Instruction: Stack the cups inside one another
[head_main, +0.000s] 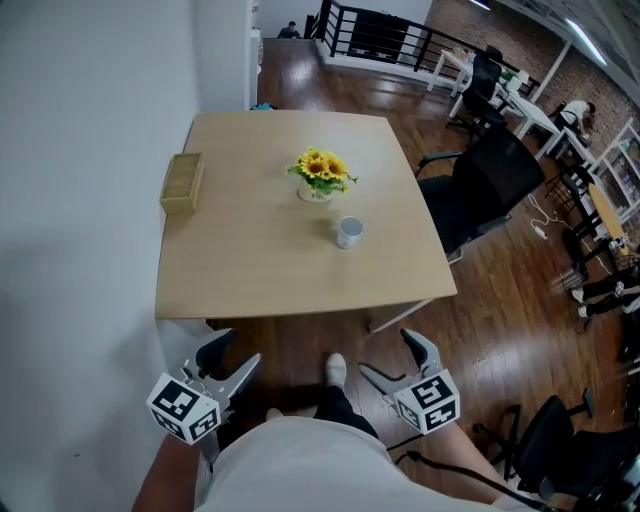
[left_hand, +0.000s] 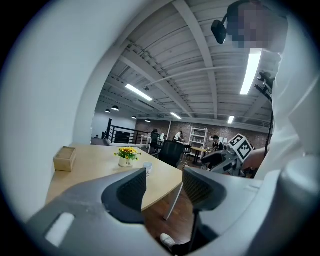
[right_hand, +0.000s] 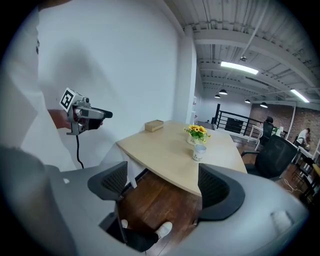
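Left gripper (head_main: 232, 353) is down low on my side, off the table (head_main: 250, 275) and short of its near edge. Its claw is spread wide with nothing in it. In the left gripper view all I get through the gap is the table's near corner and the wood floor.

On the table, a little open wooden box (head_main: 183, 182) sits right on the left edge, closer to the far left corner. Around the middle, a bit toward the far edge, there's a white pot of yellow flowers (head_main: 319, 177).

The cup (head_main: 349, 232) is just to the right of the pot and slightly closer to me. It's upright, near the pot but not touching it. It looks like one white cup with some print on it, and I can't tell whether another is nested inside.

Right gripper (head_main: 392, 358) is also hanging low off the near edge, well away from the cup. Its claw is spread open and empty too, and the cup shows far off between its two pads in the right gripper view.

A black office chair (head_main: 480, 185) is parked by the table's right edge.
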